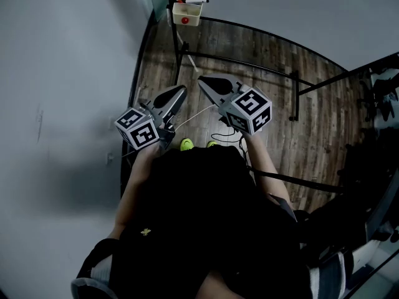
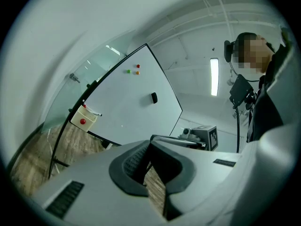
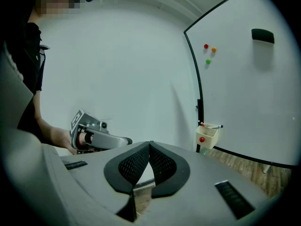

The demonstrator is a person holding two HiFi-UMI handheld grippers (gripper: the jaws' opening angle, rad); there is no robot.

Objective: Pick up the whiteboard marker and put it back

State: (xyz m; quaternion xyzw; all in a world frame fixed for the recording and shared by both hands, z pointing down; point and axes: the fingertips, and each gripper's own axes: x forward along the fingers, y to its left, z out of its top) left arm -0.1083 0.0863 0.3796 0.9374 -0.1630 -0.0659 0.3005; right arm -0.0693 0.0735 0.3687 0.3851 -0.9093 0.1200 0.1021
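The whiteboard marker (image 1: 191, 0) lies level across the top of a small cream holder (image 1: 186, 15). This holder hangs at the lower left corner of the whiteboard (image 3: 244, 93). The marker's long axis runs along the board's bottom edge. It is straight ahead of both claws and well apart from them. The right gripper (image 1: 201, 78) is clenched on nothing and seems slightly nearer. The left gripper (image 1: 182, 89) is also closed and empty.

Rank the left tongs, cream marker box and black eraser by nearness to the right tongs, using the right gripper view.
1. Left tongs, close alongside, left.
2. Cream marker box, at the whiteboard's lower corner.
3. Black eraser, high on the board.
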